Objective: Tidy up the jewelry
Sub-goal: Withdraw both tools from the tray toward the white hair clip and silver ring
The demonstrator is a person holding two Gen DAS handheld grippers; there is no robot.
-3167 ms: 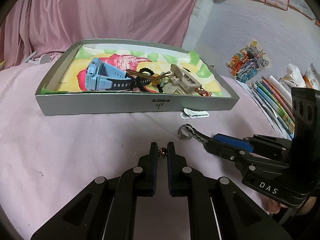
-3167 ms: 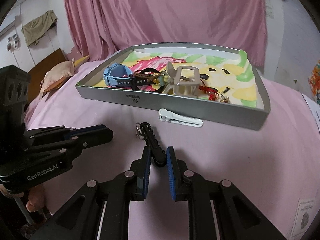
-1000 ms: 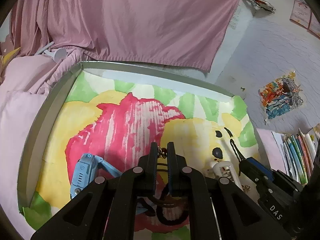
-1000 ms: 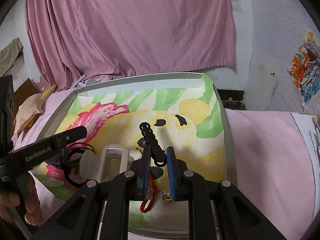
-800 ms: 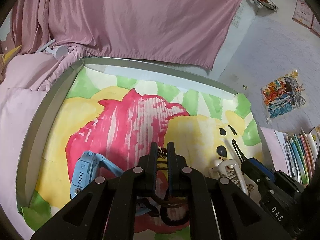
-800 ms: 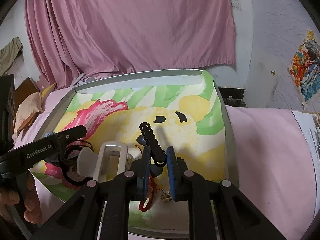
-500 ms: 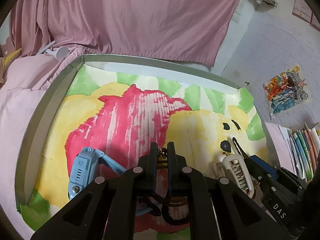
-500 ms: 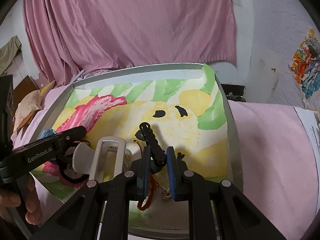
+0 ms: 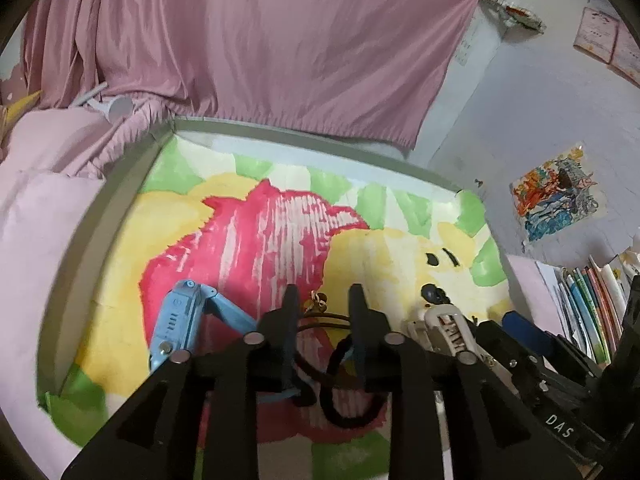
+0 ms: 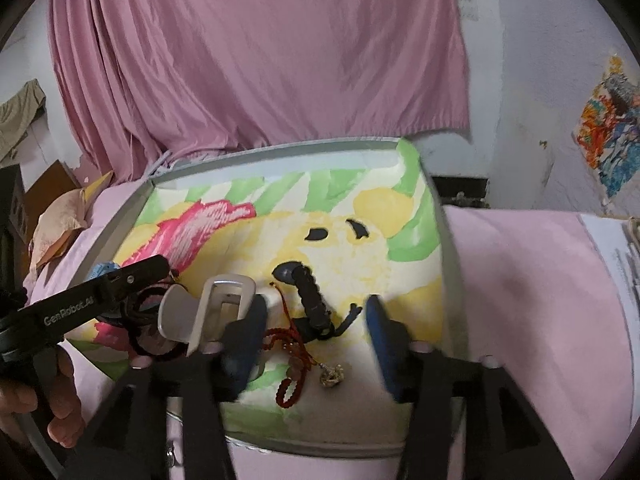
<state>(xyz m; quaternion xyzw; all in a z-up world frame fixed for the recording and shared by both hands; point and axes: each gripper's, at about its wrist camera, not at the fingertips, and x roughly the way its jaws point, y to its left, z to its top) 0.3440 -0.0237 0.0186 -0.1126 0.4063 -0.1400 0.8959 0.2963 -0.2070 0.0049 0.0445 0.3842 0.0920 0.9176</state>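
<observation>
The grey tray (image 9: 120, 184) with a painted lining holds the jewelry. My left gripper (image 9: 322, 300) is open above it; a small gold trinket (image 9: 318, 300) lies between its fingers, free of them. A blue watch (image 9: 176, 320) lies to its left, black hair ties (image 9: 348, 404) below. My right gripper (image 10: 316, 312) is open over the tray (image 10: 450, 280); the black hair clip (image 10: 312, 300) lies loose between its fingers. A red bead string (image 10: 292, 356) and a white claw clip (image 10: 216, 312) lie close by.
Pink cloth covers the bed and hangs behind the tray (image 9: 260, 40). Books and papers (image 9: 592, 304) lie to the right of the tray. The left tool and the hand that holds it (image 10: 60, 400) show in the right wrist view.
Both grippers have opened over the tray. The left let go of the small gold trinket, the right let go of the black hair clip; both pieces now lie in the tray.
</observation>
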